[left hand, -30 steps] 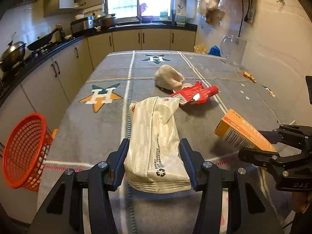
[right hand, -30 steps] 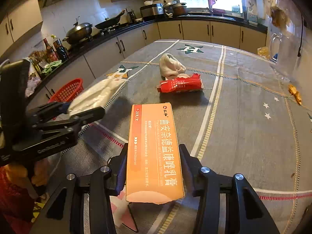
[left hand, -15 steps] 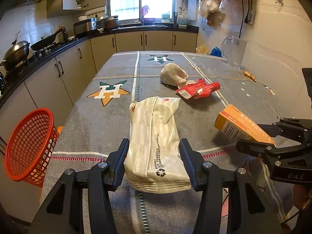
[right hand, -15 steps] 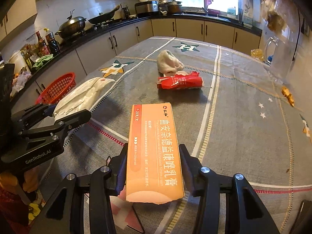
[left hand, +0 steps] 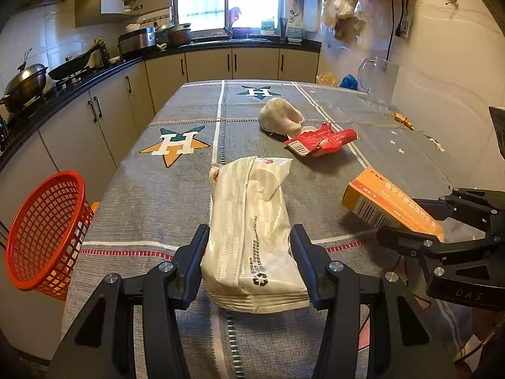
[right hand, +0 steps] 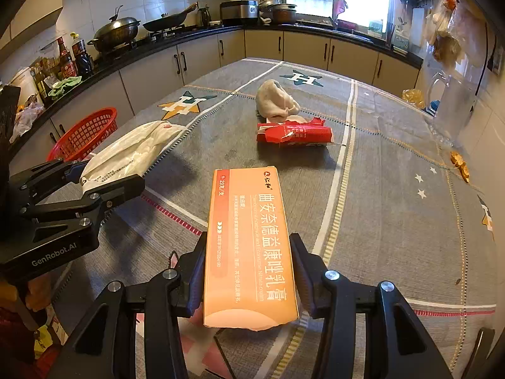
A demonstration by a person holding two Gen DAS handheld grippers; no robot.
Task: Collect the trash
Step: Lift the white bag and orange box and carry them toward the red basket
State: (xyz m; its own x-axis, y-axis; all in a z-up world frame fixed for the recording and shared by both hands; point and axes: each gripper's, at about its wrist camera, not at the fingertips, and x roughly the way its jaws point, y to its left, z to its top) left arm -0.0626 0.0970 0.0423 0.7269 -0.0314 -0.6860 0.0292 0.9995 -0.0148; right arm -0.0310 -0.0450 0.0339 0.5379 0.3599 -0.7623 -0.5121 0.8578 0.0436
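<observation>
Trash items were in hand on both sides: the left gripper (left hand: pixel 249 246) was clamped on a white crumpled plastic package (left hand: pixel 252 227), its fingers pressed against the package's two long sides, and the right gripper (right hand: pixel 249 252) was clamped on an orange carton (right hand: pixel 249 246) printed with Chinese text, held flat with its long axis pointing forward. Both items were held above the near end of the table (left hand: pixel 176 189), which was covered in a grey cloth with star emblems. Two further pieces lay on the cloth toward the middle: a red wrapper (left hand: pixel 322 140) lying flat, and a pale crumpled wad (left hand: pixel 279 117) just behind it, the two touching or nearly so. Open cloth lay between the held items and those two pieces, and wider bare cloth ran along the right side toward the wall. The table's left edge dropped to an aisle between it and the cabinet run (left hand: pixel 94 120). A red mesh basket (left hand: pixel 47 237) stood in that aisle beside the near left corner, below the tabletop level and tilted with its mouth toward the camera; as far as its interior was visible, nothing showed in it. In the right wrist view the same basket (right hand: pixel 85 132) appeared beyond the left gripper (right hand: pixel 104 177). A clear pitcher (left hand: pixel 377 79) stood at the far right edge of the table against the wall.
</observation>
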